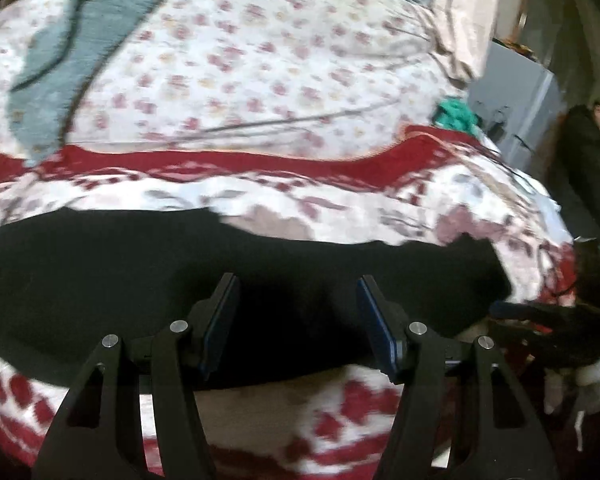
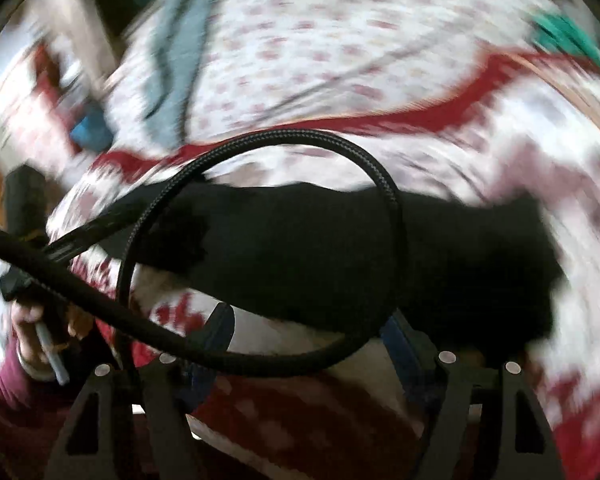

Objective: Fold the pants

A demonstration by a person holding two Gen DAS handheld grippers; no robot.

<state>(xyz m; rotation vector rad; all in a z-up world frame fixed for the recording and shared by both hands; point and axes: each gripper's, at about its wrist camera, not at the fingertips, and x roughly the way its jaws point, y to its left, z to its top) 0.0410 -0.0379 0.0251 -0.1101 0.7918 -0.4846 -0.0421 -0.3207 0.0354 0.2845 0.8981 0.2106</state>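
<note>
Both grippers, left (image 1: 298,322) and right (image 2: 308,350), gape empty above the pants (image 1: 220,280), which lie as a flat band on the bed (image 1: 260,80); further folds likely remain.

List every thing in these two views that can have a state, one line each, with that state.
Black pants: lying flat in a long band on the bedspread, held by neither gripper.
Left gripper: open, empty, above the pants.
Right gripper: open, nothing between its fingers.
Black cable: looped across the right view.
Floral bedspread: spread out, creased.
Grey cloth: lying loose on the bedspread.
</note>
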